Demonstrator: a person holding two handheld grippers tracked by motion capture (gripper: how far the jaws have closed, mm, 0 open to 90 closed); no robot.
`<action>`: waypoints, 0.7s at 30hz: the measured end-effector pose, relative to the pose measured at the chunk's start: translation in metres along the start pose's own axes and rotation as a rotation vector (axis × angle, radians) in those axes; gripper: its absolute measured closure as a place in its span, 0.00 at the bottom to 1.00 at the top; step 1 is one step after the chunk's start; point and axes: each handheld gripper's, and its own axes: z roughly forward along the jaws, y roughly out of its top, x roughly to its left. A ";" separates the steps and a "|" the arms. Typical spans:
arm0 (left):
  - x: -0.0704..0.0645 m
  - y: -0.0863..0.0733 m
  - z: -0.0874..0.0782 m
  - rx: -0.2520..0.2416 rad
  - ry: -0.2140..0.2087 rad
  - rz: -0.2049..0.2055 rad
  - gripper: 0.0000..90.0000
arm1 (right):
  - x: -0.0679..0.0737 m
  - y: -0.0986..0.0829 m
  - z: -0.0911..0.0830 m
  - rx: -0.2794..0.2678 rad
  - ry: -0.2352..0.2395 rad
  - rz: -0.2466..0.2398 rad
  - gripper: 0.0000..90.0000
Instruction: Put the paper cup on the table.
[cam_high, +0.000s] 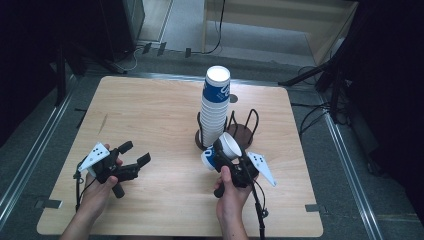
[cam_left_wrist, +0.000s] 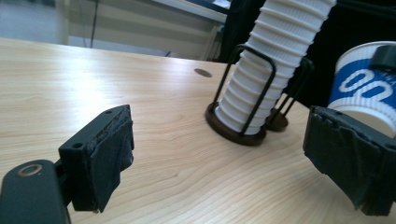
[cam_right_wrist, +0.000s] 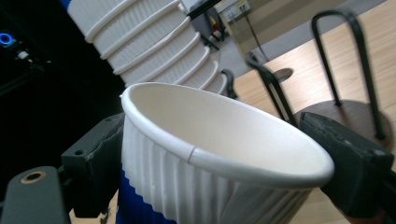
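Observation:
A tall stack of white and blue paper cups (cam_high: 215, 107) stands in a dark wire cup holder (cam_high: 223, 134) at the middle of the wooden table (cam_high: 150, 105). My right gripper (cam_high: 226, 157) is shut on a single paper cup (cam_high: 224, 150), tilted with its mouth up, just in front of the holder. In the right gripper view the cup (cam_right_wrist: 210, 158) sits between both jaws, with the stack (cam_right_wrist: 154, 42) behind it. My left gripper (cam_high: 135, 152) hovers open over the table's front left. The left gripper view shows the stack (cam_left_wrist: 271, 70), the holder (cam_left_wrist: 236, 128) and the held cup (cam_left_wrist: 364, 88).
A second round base with wire loops (cam_high: 245, 131) stands right of the stack. A person's hands (cam_high: 232, 200) come in from the table's front edge. Dark stands and cables (cam_high: 320, 75) surround the table on the floor.

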 end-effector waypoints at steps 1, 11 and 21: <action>0.001 0.000 -0.001 -0.005 0.005 -0.010 0.11 | -0.002 0.001 0.000 -0.007 -0.007 -0.002 0.13; 0.016 0.001 -0.009 -0.007 0.056 -0.008 0.11 | -0.021 0.008 -0.009 -0.039 -0.056 -0.072 0.13; 0.025 -0.002 -0.013 0.020 0.122 0.028 0.18 | -0.042 0.013 -0.015 -0.044 -0.083 -0.121 0.13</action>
